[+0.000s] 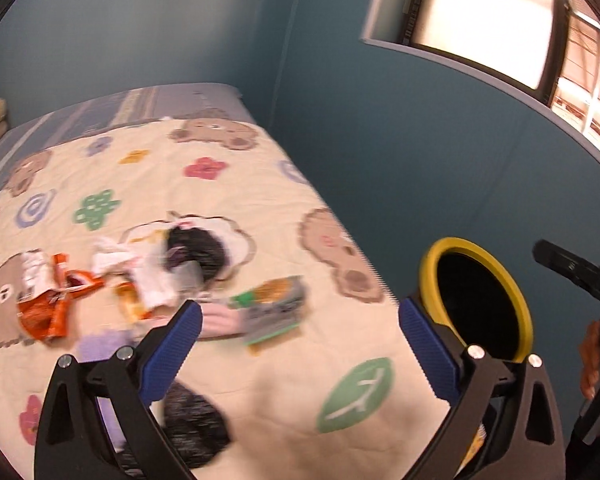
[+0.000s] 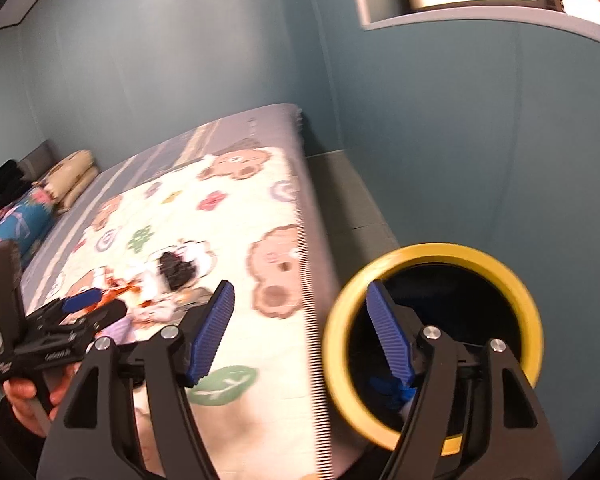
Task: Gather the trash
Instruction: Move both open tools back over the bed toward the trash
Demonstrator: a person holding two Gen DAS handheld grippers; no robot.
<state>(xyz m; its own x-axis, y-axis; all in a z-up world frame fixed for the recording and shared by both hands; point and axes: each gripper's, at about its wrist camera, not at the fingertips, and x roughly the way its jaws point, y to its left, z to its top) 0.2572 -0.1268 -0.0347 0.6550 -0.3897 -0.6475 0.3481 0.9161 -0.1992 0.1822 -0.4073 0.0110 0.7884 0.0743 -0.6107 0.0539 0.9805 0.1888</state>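
Note:
A heap of trash lies on the cartoon-bear quilt [image 1: 236, 200]: an orange wrapper [image 1: 56, 300], crumpled white paper [image 1: 112, 258], a black bag [image 1: 198, 252] and a green and grey packet [image 1: 272, 308]. My left gripper [image 1: 300, 320] hovers open over the quilt just short of the packet, with nothing between its blue pads. A black bin with a yellow rim [image 1: 428, 264] stands beside the bed on the right. My right gripper [image 2: 300, 300] is open and empty, its right finger [image 2: 388, 336] in front of the bin's mouth [image 2: 440, 250]. Something blue [image 2: 392, 390] lies inside the bin.
Folded pillows [image 2: 68, 180] and a blue patterned cushion [image 2: 20, 220] sit at the bed's far end. Teal walls close in behind and to the right, with a window [image 1: 480, 20] above. A narrow strip of floor [image 2: 340, 200] runs between bed and wall.

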